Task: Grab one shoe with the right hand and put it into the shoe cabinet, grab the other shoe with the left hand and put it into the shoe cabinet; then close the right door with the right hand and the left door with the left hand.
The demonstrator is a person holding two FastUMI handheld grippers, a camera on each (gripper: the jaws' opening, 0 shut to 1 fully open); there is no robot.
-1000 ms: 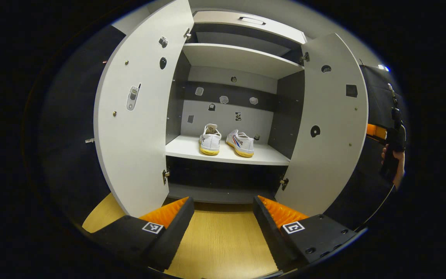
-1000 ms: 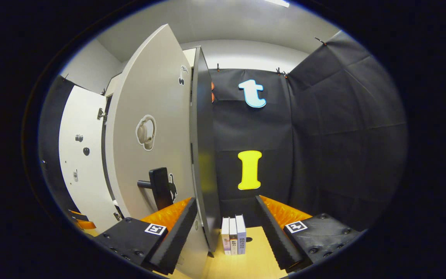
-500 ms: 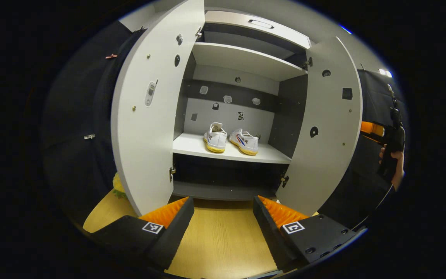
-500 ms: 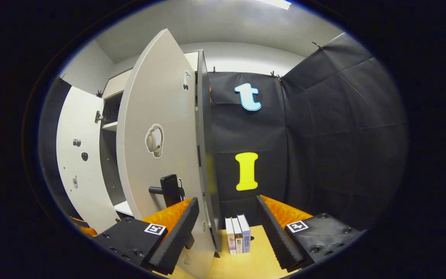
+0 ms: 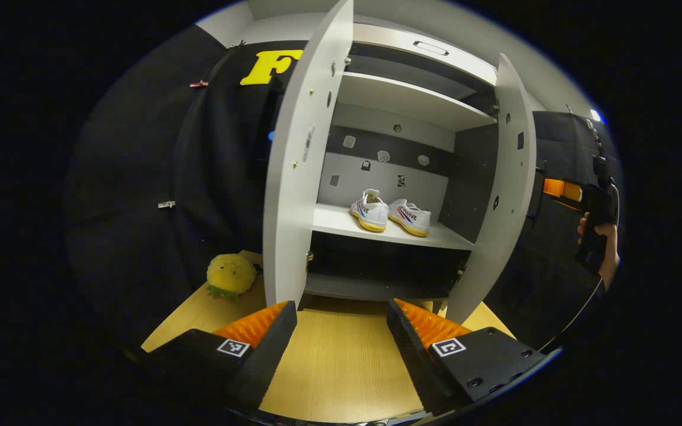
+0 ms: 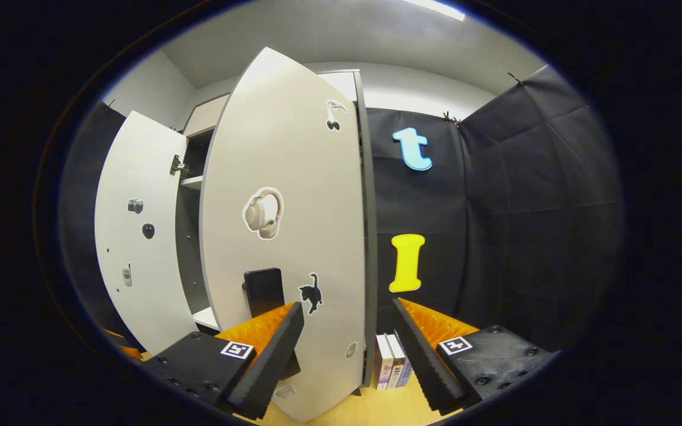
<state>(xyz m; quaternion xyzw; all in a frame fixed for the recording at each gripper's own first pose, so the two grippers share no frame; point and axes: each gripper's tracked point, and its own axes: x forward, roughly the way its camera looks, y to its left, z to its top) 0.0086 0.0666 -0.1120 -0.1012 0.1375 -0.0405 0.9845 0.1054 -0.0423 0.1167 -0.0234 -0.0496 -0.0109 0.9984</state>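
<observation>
My left claw point(image 5: 341, 337) is wide open and holds nothing, low over the smooth, pale wood table point(image 5: 341, 361). Far in front of it stands the shoe cabinet point(image 5: 412, 94), flat white boards outside and dark grey inside. The two shoes sit side by side on the middle shelf point(image 5: 341, 220), well apart from my claw. The left shoe point(image 5: 369, 210) and the right shoe point(image 5: 412, 216) are white cloth with yellow soles, and the right one has red and blue stripes on its side. The left door point(image 5: 296, 177) is swung out towards me, so I see it almost edge on. The right door point(image 5: 510, 195) is open too, and past it a hand point(image 5: 604, 248) holds my other claw at the far right. A soft, round yellow toy point(image 5: 230, 274) lies on the table by the left door, next to the black cloth wall point(image 5: 140, 177). My right claw point(image 6: 347, 349) is open too, with nothing between its fingers. Its left finger point(image 6: 270, 355) is right up at the outside face of the right door point(image 6: 293, 225), but I cannot tell if it touches. That door is smooth and flat, with small picture stickers on it and a blocky black handle point(image 6: 264, 290) just above my left finger. Beyond it I see the inside of the left door point(image 6: 140, 236). Three thin books point(image 6: 393, 368) stand upright on the table between the door's edge and my right finger.
</observation>
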